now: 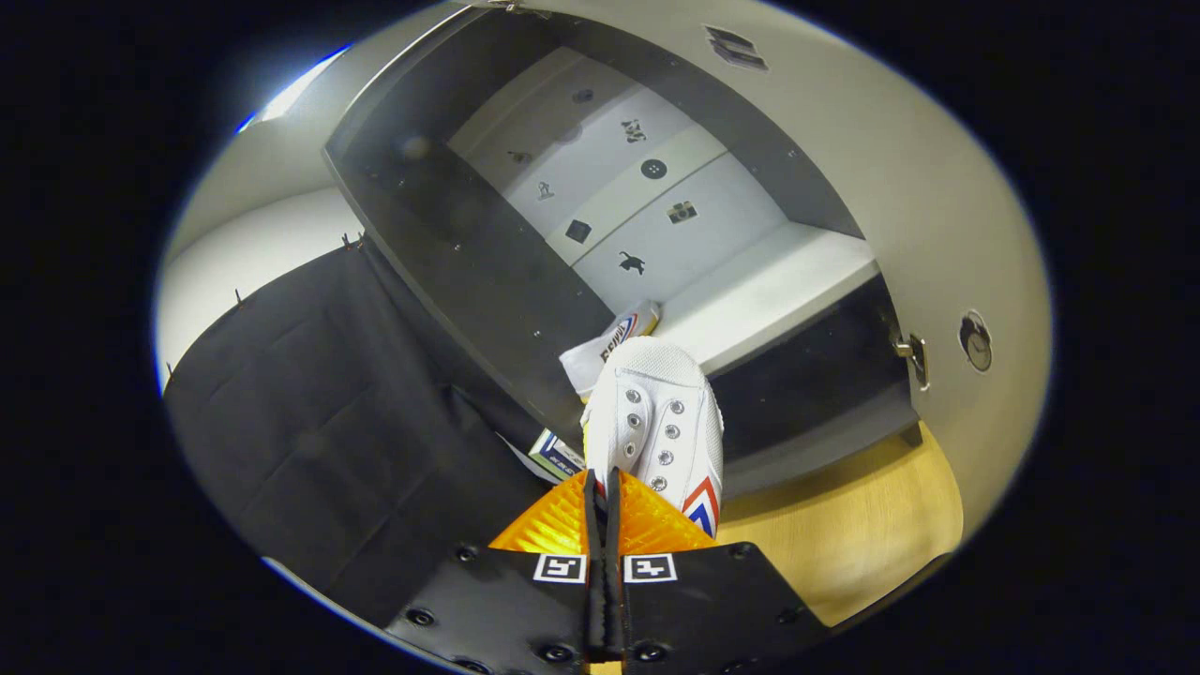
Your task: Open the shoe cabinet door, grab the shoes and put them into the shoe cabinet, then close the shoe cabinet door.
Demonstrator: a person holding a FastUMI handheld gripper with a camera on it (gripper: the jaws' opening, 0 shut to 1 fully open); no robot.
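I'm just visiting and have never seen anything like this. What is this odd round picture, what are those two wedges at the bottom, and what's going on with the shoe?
The picture comes from a wide-angle camera riding on a hand-held gripper, a two-finger tool that a person carries. The wedges are its two fingers, closed nearly together and pinching the edge of a white sneaker, which hangs just ahead of them. Beyond is the open shoe cabinet, its door swung aside. A second shoe already lies at the cabinet's edge. Below is a wooden floor.
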